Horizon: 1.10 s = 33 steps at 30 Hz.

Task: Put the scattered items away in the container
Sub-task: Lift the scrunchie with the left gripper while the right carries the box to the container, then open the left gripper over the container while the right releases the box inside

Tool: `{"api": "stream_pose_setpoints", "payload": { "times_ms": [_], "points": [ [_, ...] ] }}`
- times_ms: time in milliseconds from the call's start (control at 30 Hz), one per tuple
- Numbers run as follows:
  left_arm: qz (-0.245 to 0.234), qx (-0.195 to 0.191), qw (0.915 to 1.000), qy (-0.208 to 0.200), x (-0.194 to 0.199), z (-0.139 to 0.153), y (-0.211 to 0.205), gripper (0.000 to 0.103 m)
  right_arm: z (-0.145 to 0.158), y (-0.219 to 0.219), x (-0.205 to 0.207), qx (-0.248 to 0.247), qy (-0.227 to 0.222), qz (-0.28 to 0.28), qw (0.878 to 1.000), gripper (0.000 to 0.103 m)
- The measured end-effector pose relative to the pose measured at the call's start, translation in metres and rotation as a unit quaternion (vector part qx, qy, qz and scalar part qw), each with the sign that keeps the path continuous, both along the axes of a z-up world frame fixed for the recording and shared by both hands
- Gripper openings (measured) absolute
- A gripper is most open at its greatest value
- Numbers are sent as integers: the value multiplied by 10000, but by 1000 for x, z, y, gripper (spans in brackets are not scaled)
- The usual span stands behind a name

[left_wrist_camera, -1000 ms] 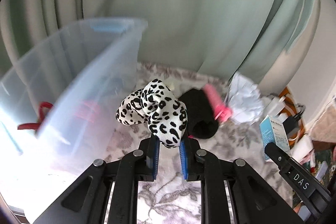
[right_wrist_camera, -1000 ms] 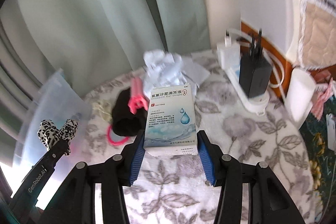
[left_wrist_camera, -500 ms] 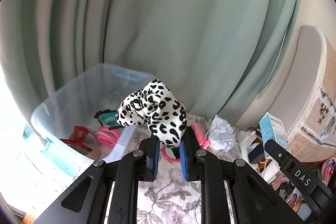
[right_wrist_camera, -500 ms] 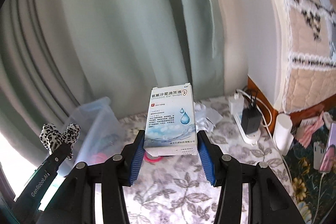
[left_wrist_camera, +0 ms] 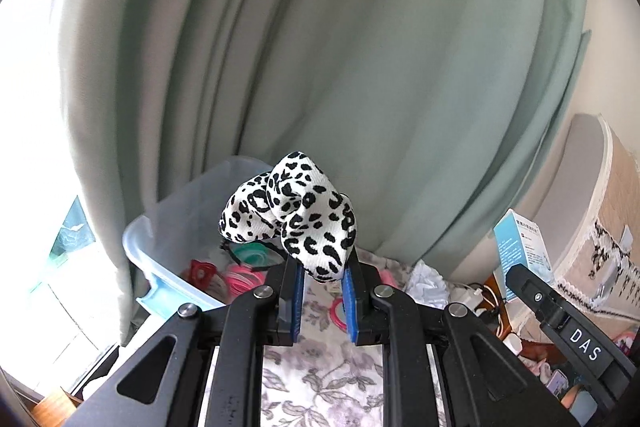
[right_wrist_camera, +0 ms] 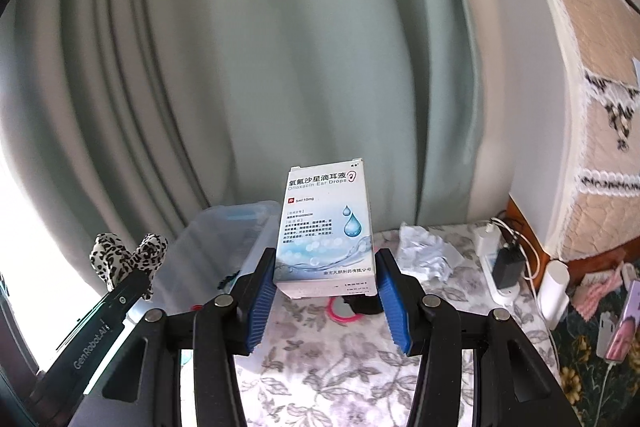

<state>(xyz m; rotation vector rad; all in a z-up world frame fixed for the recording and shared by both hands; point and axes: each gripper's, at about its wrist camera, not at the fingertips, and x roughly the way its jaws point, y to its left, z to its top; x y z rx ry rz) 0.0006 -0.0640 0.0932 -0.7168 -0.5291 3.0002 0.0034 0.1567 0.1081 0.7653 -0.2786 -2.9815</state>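
Both tools rose, gripping scrunchie point(left_wrist_camera: 294, 211) and box point(right_wrist_camera: 326, 227)

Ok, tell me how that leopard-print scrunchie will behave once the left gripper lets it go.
The leopard-print scrunchie bunches in soft folds above the left gripper, so probably floppy and light. Its fabric looks unlikely to roll or break; it should drop limply.

A big pale green curtain point(right_wrist_camera: 248, 67) hangs in long folds and fills most of the room behind. Left of the curtain, very bright light comes in through a window point(left_wrist_camera: 60, 267). Right of the curtain is a cream wall point(right_wrist_camera: 472, 27). Below the curtain is a bench with a grey flower-print cloth point(right_wrist_camera: 320, 359). Right of that stands a piece of furniture under a beige quilted cover with lace trim point(right_wrist_camera: 596, 131).
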Motion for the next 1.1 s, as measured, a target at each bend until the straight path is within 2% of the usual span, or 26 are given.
{"api": "stream_pose_setpoints", "payload": {
  "times_ms": [267,500,1100],
  "points": [
    [277,187,9994,33,5,-3,-39,17,3,-38,-7,139,20,362,9992,52],
    [344,246,9991,92,7,-10,-56,17,-1,-71,-16,287,-45,686,9972,52],
    [384,234,9988,-208,-15,-40,-79,18,-41,-124,-56,535,-447,1276,9894,52]
  ]
}}
